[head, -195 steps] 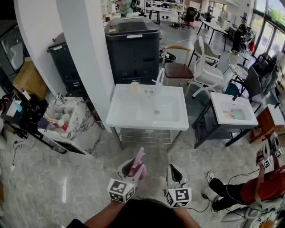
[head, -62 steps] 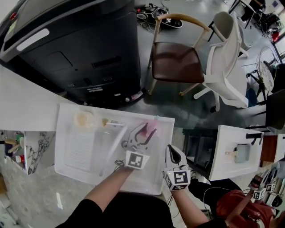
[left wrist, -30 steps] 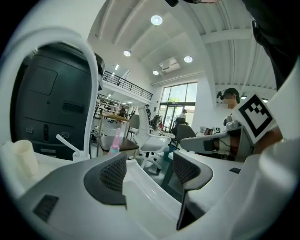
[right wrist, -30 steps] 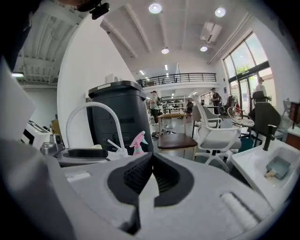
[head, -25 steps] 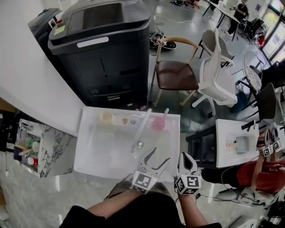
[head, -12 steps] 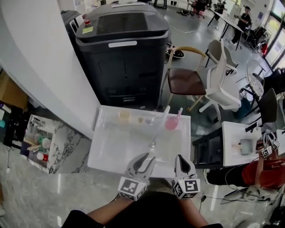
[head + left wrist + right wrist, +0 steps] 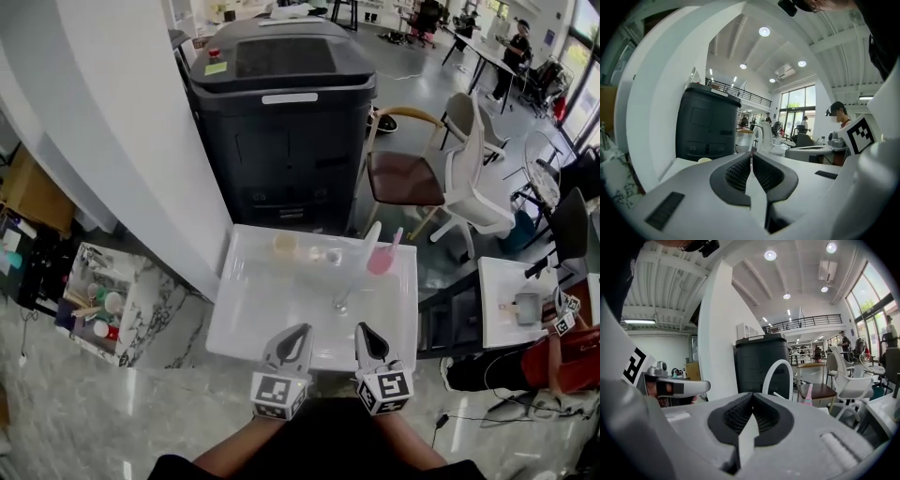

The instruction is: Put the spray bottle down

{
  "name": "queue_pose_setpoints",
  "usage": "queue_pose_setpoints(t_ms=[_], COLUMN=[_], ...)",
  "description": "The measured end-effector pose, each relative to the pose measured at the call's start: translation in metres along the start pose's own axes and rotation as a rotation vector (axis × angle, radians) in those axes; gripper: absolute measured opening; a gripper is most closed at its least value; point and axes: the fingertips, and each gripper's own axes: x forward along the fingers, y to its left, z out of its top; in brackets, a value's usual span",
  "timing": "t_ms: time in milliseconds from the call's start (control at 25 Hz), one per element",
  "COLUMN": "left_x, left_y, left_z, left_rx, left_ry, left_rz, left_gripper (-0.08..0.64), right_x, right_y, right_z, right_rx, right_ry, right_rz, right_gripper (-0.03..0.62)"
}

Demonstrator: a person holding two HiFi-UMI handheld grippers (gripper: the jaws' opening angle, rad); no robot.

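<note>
The spray bottle (image 7: 380, 260) was found standing in the white sink (image 7: 258, 314), well ahead of both hand-held grippers and touched by neither. The left hand-held gripper (image 7: 300, 330) and the right hand-held gripper (image 7: 362, 330) were noted clenched and empty. Placement was judged complete, with nothing left outstanding.

- We see a white washbasin (image 7: 234, 323).
- On its back ledge we find a pale cup (image 7: 284, 246).
- A pink spray bottle (image 7: 382, 259) stands near its back right corner.
</note>
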Motion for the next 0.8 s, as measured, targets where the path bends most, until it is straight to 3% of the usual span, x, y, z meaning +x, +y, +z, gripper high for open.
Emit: queue_pose_setpoints(t_ms=[360,800], left_x=[-0.014,-0.004], left_y=[0.032,0.033], left_z=[0.001,-0.005], left_rx=[-0.003,-0.016], left_ry=[-0.009,0.015], left_rz=[0.043,0.022], left_gripper=[0.031,0.031], right_x=[0.022,0.026], right_y=[0.025,0.019], right_z=[0.006,0.003], right_rx=[-0.045,-0.04], right_ry=[-0.005,0.007], right_rz=[0.028,0.009], right_gripper=[-0.003,-0.003])
